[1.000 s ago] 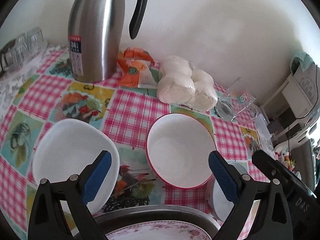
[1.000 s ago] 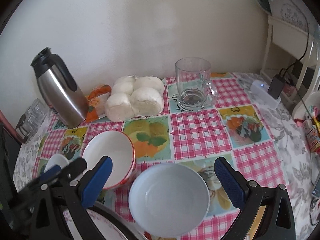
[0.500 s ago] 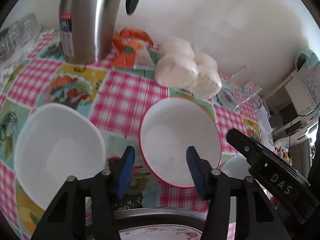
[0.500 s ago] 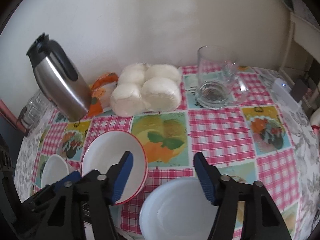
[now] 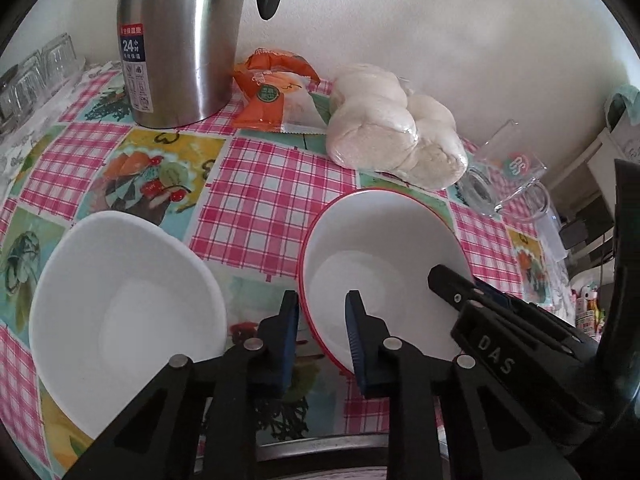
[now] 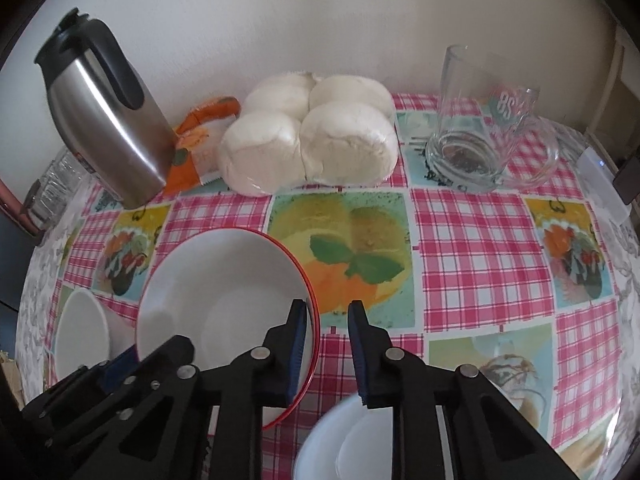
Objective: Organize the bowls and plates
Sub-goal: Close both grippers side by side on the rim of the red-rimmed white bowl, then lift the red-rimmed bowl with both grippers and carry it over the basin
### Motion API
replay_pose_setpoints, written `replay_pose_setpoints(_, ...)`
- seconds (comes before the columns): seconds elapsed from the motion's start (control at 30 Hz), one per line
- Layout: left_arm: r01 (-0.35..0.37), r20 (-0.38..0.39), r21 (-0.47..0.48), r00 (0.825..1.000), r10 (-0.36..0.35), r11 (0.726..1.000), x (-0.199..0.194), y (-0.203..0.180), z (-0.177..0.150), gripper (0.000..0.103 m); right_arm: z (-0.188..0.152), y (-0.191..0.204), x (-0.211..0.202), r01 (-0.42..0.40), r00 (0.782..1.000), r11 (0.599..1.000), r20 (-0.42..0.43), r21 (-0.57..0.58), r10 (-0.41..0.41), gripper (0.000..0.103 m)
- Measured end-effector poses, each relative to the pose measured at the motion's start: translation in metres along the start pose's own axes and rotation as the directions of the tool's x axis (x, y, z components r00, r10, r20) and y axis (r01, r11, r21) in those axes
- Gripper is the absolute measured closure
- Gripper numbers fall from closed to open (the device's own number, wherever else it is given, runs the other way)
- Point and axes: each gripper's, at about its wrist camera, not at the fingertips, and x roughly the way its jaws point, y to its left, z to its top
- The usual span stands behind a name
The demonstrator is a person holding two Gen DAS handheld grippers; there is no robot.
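Observation:
A white bowl with a red rim stands on the checked tablecloth. My left gripper straddles its near-left rim, one pad outside and one inside; the jaws are closing, and bowl still shows between the pads. My right gripper straddles the opposite rim of the same bowl. Its jaws are closing too, with a strip of cloth showing between the rim and the outer pad. A plain white bowl sits to the left. A pale blue bowl lies under the right gripper's fingers.
Along the wall stand a steel thermos jug, an orange packet, a bag of white buns and a glass mug. Glass cups sit far left. A dark metal rim lies at the near edge.
Both grippers' jaws went from wide apart to narrow. Both sank toward the table; the right one shifted left from above the pale blue bowl to the red-rimmed bowl's rim.

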Motion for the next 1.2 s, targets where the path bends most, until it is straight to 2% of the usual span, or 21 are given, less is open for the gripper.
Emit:
replay_pose_setpoints(0.07,-0.013,0.006,0.013,1.000,0.013,1.000,0.001,-0.001,0.000,0.078,0.000,0.003,0.002,0.013,1.000,1.000,0.001,-0.013,-0.013,0.080)
replay_pose_setpoints(0.2,0.010,0.006,-0.005,1.000,-0.010,1.000,0.000,0.004,0.001,0.078,0.001,0.006,0.004,0.047,0.999,0.998,-0.008,-0.041,-0.048,0.080)
replay_pose_setpoints(0.3,0.028,0.005,-0.012,1.000,-0.028,1.000,0.000,0.007,0.002,0.077,0.001,0.004,0.003,0.062,0.998,0.997,-0.007,-0.041,-0.063,0.084)
replay_pose_setpoints(0.5,0.025,0.004,0.022,1.000,-0.025,0.999,0.001,0.000,-0.001,0.080,0.000,0.005,0.003,0.058,0.998,0.997,-0.007,-0.043,-0.058,0.093)
replay_pose_setpoints(0.57,0.039,0.002,0.024,0.999,-0.039,0.999,0.002,0.001,0.000,0.084,-0.001,0.006,0.004,0.062,0.998,0.997,-0.003,-0.044,-0.062,0.093)
replay_pose_setpoints(0.7,0.043,0.009,0.032,0.999,-0.043,0.999,0.002,0.002,0.000,0.086,-0.002,0.005,0.001,0.032,0.999,0.999,0.006,-0.031,-0.032,0.093)
replay_pose_setpoints(0.83,0.106,0.009,-0.001,0.994,-0.106,0.994,0.000,0.011,0.003,0.086,-0.003,0.002,-0.002,0.026,1.000,0.999,0.010,-0.026,-0.026,0.094)
replay_pose_setpoints(1.0,0.211,0.007,-0.063,0.977,-0.211,0.975,-0.002,0.026,0.006,0.087,-0.002,0.002,-0.002,0.031,1.000,0.999,-0.001,-0.021,-0.031,0.095)
replay_pose_setpoints(1.07,0.232,0.005,-0.078,0.973,-0.232,0.970,-0.002,0.028,0.006,0.087,-0.001,0.002,-0.001,0.032,0.999,0.999,-0.006,-0.017,-0.032,0.095)
replay_pose_setpoints(1.2,0.226,0.007,-0.074,0.974,-0.227,0.971,-0.003,0.026,0.006,0.087,-0.001,0.002,-0.001,0.033,0.999,0.999,-0.011,-0.016,-0.033,0.095)
